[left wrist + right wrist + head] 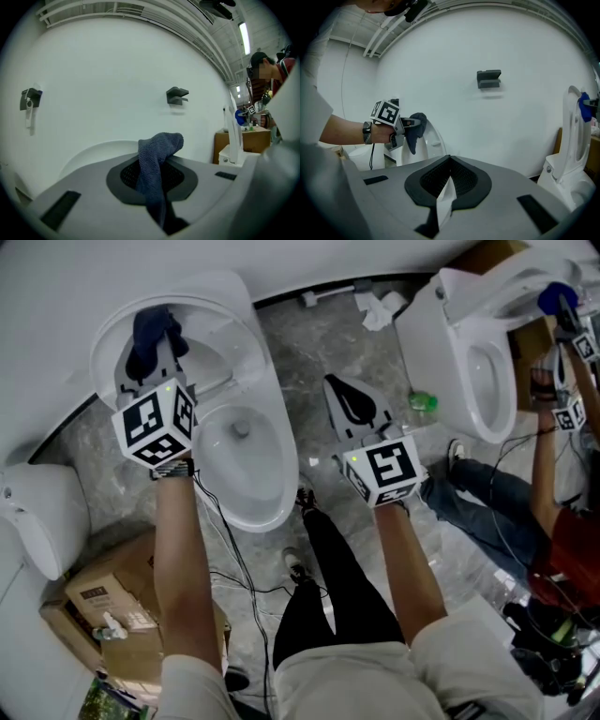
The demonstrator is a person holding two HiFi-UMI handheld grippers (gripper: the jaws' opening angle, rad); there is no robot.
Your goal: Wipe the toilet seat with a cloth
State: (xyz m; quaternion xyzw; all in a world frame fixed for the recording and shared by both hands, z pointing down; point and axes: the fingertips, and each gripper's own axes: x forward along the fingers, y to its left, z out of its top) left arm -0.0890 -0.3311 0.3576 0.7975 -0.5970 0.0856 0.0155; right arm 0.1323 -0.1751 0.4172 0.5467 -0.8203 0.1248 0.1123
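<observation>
White toilet (pixel 246 514) is sitting below me; I'm holding my left hand-held gripper (pixel 155 348), grasping the blue cloth (pixel 153 332), by its raised lid (pixel 214 304), with the right hand-held gripper (pixel 352 404) clenched shut. I'm judging wiping is just starting; next comes lowering the cloth onto the seat (pixel 281 460).

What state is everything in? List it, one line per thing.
Left gripper: shut on the blue cloth.
Right gripper: shut.
Near toilet lid: raised.
Far toilet lid: raised.
</observation>
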